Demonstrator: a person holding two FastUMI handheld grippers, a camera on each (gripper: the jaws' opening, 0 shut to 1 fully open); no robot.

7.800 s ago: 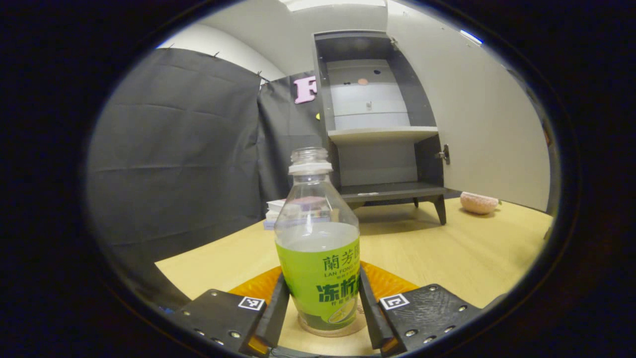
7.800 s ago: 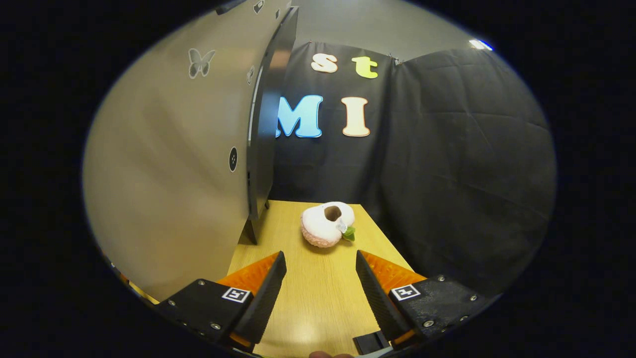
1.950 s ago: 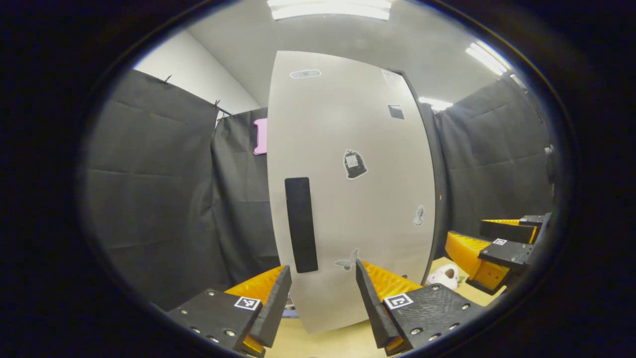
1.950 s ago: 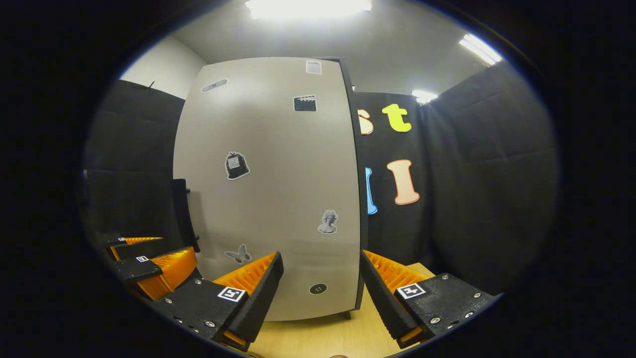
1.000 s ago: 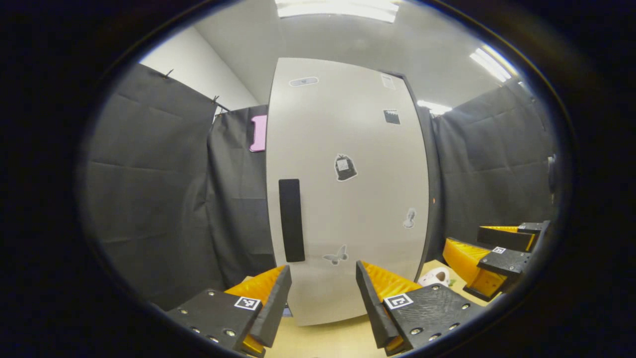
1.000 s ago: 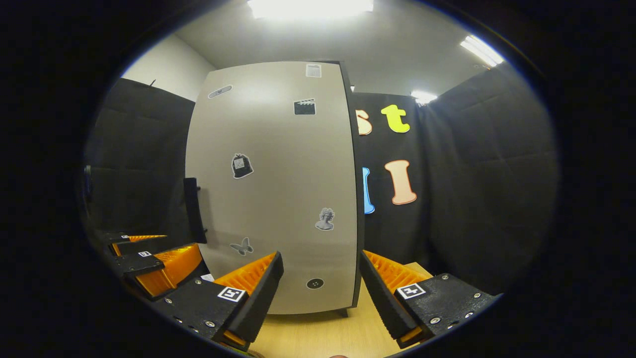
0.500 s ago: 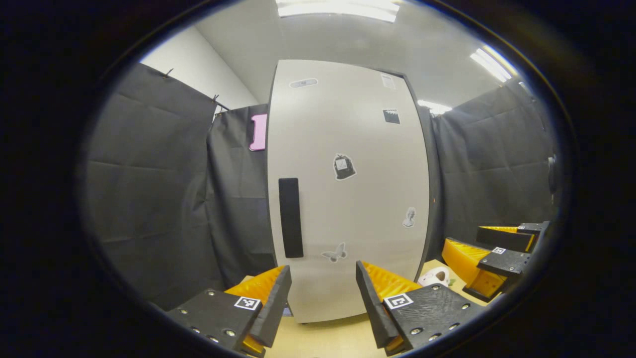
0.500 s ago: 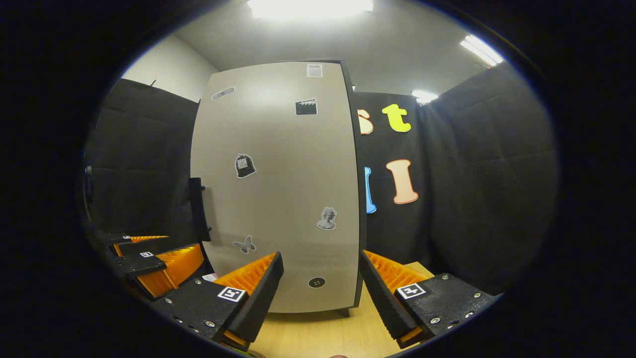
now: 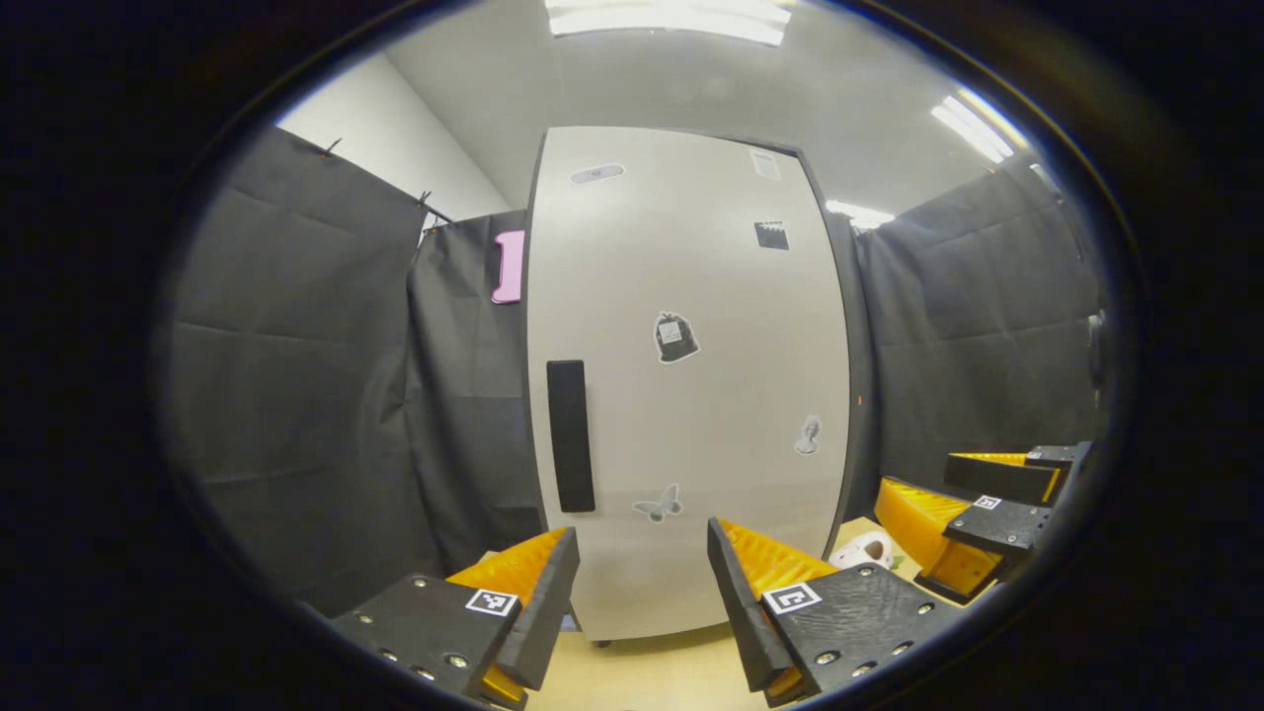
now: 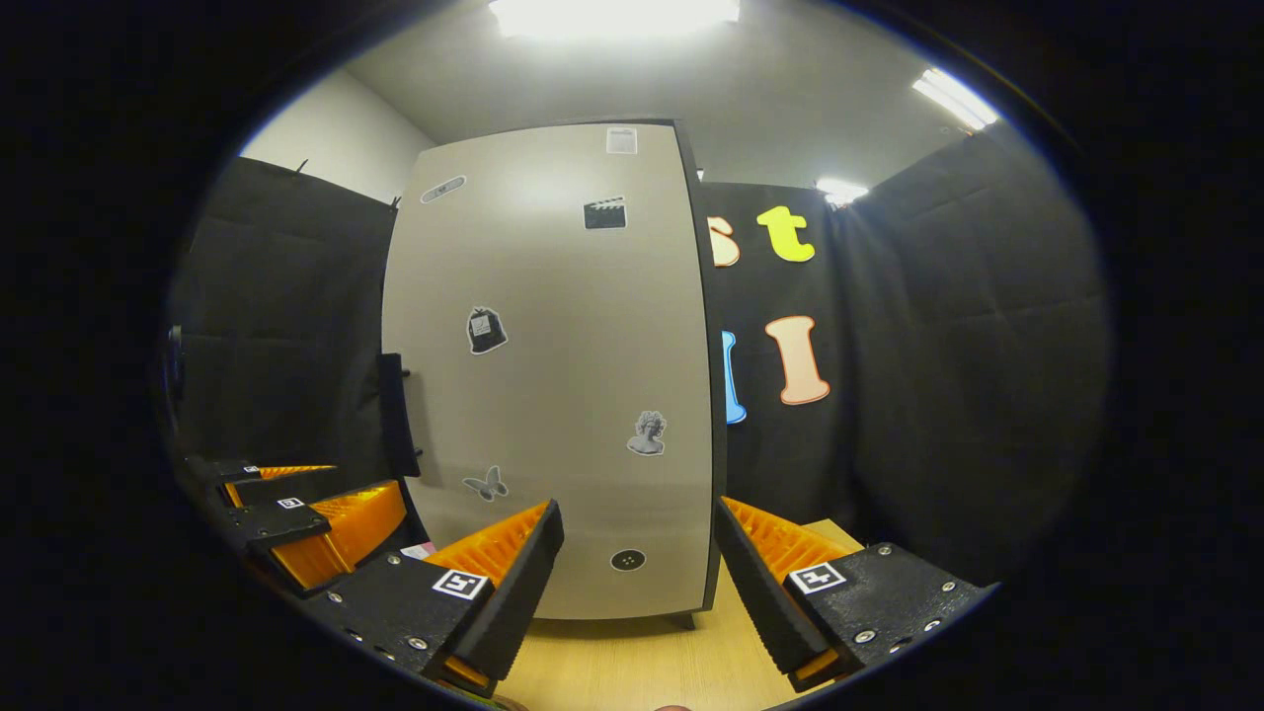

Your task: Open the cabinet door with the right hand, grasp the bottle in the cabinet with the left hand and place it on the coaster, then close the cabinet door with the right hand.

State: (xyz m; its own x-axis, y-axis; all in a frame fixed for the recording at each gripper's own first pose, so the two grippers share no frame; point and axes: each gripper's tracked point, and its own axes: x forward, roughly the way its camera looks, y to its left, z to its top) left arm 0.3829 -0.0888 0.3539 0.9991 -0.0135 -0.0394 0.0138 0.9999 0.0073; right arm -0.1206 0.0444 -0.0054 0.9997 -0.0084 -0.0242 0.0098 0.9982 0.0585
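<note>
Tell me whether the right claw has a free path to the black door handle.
Probably yes. The right claw is open and faces the shut cabinet door; the handle sits at the door's left edge, though the left claw hovers just below it.

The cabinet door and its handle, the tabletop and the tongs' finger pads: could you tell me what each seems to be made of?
Cabinet door: probably laminated board, matte pale grey, flat with a dark edge.
Handle: matte black bar, plastic or painted metal; unclear.
Tabletop: light wood or wood-look laminate, faint grain.
Finger pads: orange ribbed plastic or rubber, on black mounts.
</note>
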